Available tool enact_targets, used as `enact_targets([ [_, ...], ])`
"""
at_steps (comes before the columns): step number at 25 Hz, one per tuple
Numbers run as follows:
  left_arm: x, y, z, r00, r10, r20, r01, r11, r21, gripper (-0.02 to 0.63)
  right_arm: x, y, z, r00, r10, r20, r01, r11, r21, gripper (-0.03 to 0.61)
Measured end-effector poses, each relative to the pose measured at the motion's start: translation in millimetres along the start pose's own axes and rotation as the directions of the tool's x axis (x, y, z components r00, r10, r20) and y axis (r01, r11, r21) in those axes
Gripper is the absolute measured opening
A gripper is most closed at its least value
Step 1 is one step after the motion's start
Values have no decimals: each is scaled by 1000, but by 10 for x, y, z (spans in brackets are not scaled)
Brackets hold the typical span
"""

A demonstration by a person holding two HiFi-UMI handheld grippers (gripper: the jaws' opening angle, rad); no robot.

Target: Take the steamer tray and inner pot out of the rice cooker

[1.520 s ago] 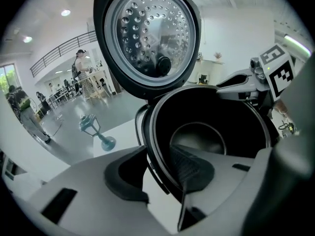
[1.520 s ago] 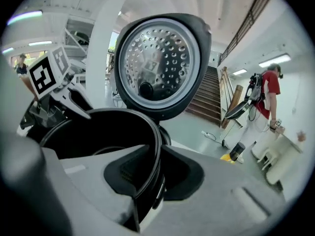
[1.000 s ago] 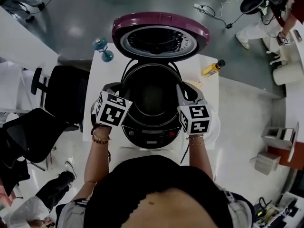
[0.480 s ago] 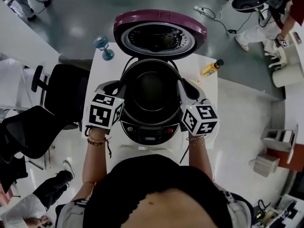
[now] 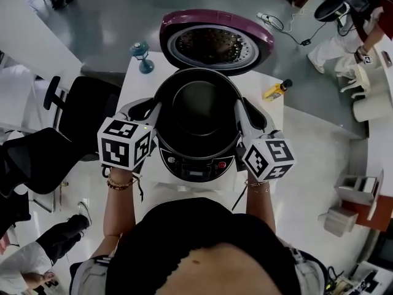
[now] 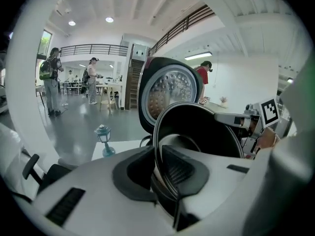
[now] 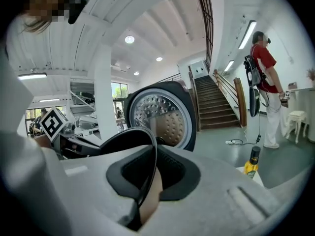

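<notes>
Head view, inner pot: I am seeing the inner pot (image 5: pixel 198 106) hanging mouth-up over the well of the rice cooker (image 5: pixel 195 166). I judge it partly out of the body. No separate steamer tray is showing.
Head view, left claw: the left claw (image 5: pixel 151 112) is pinching the pot's rim on the rice cooker's left side. Its jaws have just been closing onto that rim.
Head view, right claw: the right claw (image 5: pixel 244 112) is pinching the opposite rim, on the rice cooker's side toward the yellow bottle (image 5: pixel 276 90). Its jaws have likewise just been closing.
Head view, lid: the purple lid (image 5: pixel 216 42) is standing open behind the rice cooker.
Left gripper view, grip: the thin black rim is running upright between the two pads, and both are pressing on it. The pot's bowl (image 6: pixel 202 127) is lying ahead and right of the claw.
Right gripper view, grip: the same rim is being squeezed between the pads. The bowl (image 7: pixel 123 140) is lying ahead and left.
Relation that matters: the claws are facing each other across the pot's mouth, so the line between them is running side to side over the rice cooker. Neither hand is nearer.
Next move, my judgement: I am expecting a level, straight-up lift, then a carry to bare desk (image 5: pixel 136 83) beside the rice cooker.
</notes>
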State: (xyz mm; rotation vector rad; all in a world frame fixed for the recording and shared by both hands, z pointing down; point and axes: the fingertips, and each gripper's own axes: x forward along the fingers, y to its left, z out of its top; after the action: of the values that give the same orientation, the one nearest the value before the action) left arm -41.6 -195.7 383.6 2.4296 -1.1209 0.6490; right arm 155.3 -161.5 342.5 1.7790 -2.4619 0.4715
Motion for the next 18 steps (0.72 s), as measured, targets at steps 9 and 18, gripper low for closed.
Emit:
enact_targets([
  [9,-784,74,330,975,82,205,-74,996,-49,41,-119,524,516,984,128,124,-122,991,-55,29],
  [18,-1755,520,94,909,308,281,-269,948,-168,40,155,1505,687,915,383,125,-367,921,-132,28],
])
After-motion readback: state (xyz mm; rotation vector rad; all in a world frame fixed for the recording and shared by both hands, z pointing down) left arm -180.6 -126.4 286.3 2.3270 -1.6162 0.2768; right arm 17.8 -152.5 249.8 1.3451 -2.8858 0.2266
